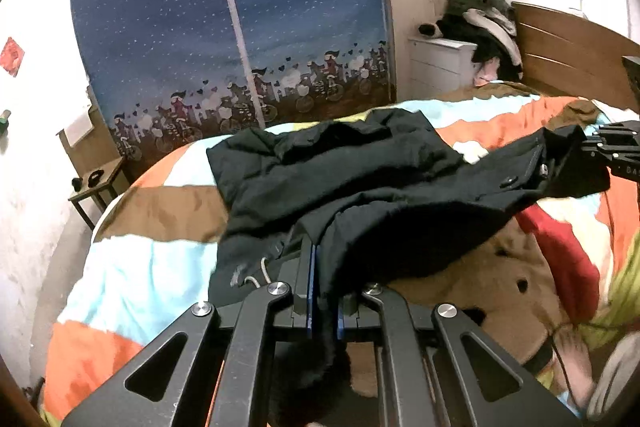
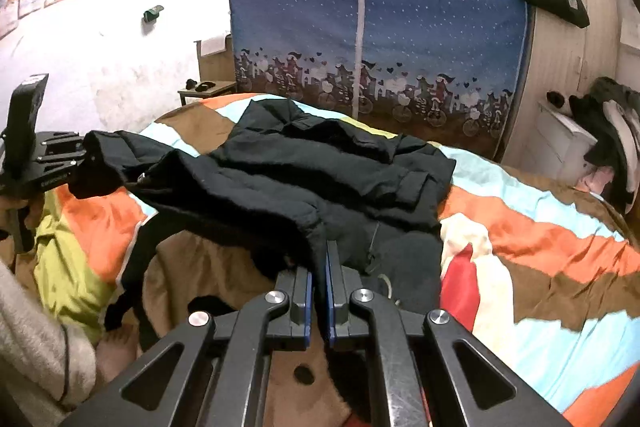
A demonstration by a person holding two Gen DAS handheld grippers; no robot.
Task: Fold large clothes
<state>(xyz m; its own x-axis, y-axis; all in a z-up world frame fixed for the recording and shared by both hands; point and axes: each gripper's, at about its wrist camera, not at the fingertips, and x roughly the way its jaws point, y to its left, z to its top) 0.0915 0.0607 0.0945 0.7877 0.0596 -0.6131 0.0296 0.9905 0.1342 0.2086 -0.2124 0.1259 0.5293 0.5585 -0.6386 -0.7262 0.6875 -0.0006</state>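
Note:
A large black jacket (image 1: 340,179) lies spread over the bed, its near hem lifted off the quilt. In the left wrist view my left gripper (image 1: 314,251) is shut on that hem near one corner, with fabric draped over the right finger. My right gripper (image 1: 600,147) shows at the right edge, clamped on the other corner. In the right wrist view the right gripper (image 2: 324,247) is shut on the black jacket (image 2: 320,167), and the left gripper (image 2: 76,159) grips the stretched corner at the far left. The jacket's far part still rests on the bed.
The bed carries a striped orange, brown and light-blue quilt (image 1: 160,267). A brown coat (image 1: 480,275) and a red garment (image 1: 560,247) lie under the lifted hem. A blue fabric wardrobe (image 1: 240,27) stands behind, a white drawer unit (image 1: 440,63) with piled clothes beside the headboard (image 1: 568,47).

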